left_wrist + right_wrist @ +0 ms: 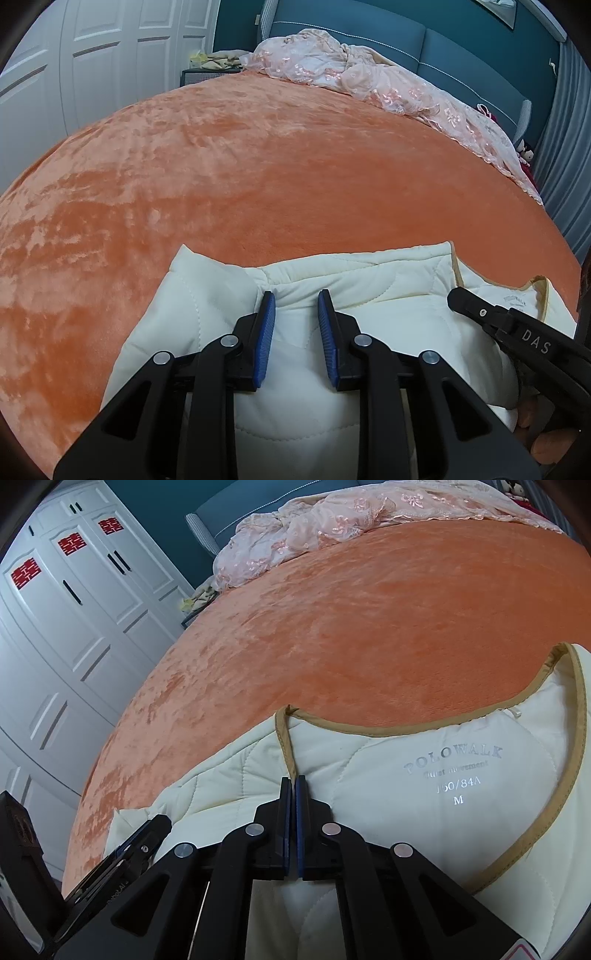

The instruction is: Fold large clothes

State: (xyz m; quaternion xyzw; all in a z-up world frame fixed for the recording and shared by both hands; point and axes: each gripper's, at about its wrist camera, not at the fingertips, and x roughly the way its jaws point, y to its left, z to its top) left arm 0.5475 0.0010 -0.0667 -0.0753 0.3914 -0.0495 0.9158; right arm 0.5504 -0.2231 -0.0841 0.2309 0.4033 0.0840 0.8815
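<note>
My right tongs [294,781] are pressed together, pinching the tan-trimmed neckline of the cream quilted jacket [424,775]. My left tongs [295,297] stand partly spread at the shoulder seam, beside them. The jacket lies along the orange bed [258,166] edge nearest me, running sideways.

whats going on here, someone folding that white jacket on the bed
Yes. A person is working a cream quilted jacket with a hand-held gripper in each hand, on a bed covered by an orange blanket. The right hand-held gripper is shut on the jacket's tan-trimmed front edge, just below the neckline. The left hand-held gripper sits over the bunched fabric near the sleeve with its blue pads apart; whether it grips is unclear. The jacket lies at the bed's near edge, not yet visibly folded. A pink lace garment lies by the headboard.
</note>
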